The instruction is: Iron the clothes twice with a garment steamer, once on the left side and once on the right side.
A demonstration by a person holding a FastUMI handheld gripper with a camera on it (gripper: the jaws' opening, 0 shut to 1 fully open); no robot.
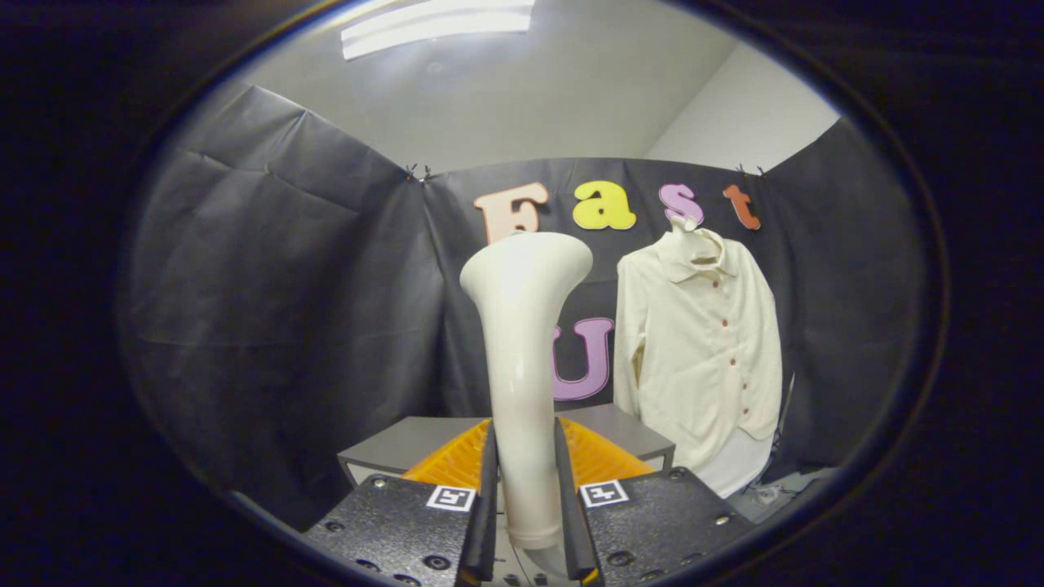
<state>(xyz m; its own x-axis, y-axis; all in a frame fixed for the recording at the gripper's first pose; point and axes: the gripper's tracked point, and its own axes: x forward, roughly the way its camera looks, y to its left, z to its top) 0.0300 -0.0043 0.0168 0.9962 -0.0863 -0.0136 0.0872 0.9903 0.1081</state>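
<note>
1. The gripper (526, 522) is clamping the garment steamer (522, 359); both fingers are pressing against the sides of its cream handle, one on each side.
2. The steamer is standing upright between the fingers, its neck rising toward twelve o'clock and flaring into a wide head (526, 265) at the top.
3. The shirt (701, 359), cream with a collar and a row of small dark buttons down the front, is hanging against the black booth wall (269, 302), beyond the fingers at about two o'clock from the steamer head.
4. The steamer head and the shirt are sitting well apart; no contact is showing between them.
5. A grey table (408, 444) is lying just beyond the fingers, below the steamer neck.
6. Some small objects are lying low at about four o'clock beneath the shirt hem; they are too small to identify.
7. A ceiling light strip (436, 24) is glowing overhead at about eleven o'clock.
</note>
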